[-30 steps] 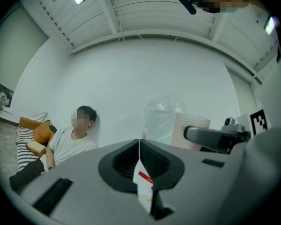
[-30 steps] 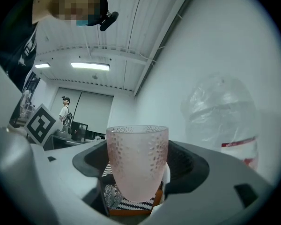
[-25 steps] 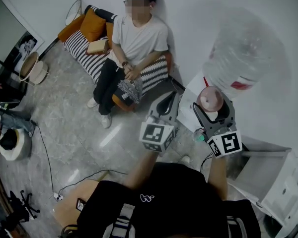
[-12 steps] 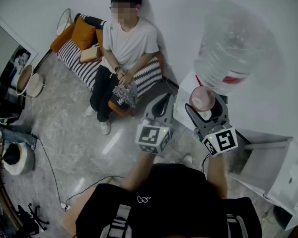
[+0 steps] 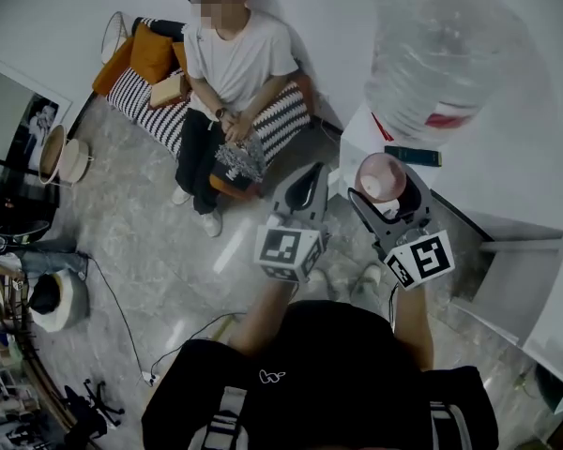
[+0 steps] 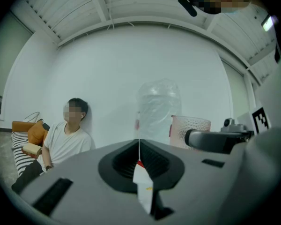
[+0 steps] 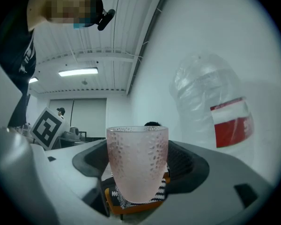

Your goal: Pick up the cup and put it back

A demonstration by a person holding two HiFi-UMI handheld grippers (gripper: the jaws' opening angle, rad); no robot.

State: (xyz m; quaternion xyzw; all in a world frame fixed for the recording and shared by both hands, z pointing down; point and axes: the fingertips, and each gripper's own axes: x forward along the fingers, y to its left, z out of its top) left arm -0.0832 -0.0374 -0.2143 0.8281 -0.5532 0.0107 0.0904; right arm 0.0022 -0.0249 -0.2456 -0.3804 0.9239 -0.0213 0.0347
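While the left gripper waits with jaws together, the right gripper holds the cup.
Cup upright, clamped in the right jaws, at 3 o'clock from the left gripper; white dispenser top under the water bottle lies near at 11 o'clock, the likely set-down spot.

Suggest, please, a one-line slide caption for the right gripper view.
Right gripper shut on a pink dimpled cup, with a large clear water bottle behind it to the right.
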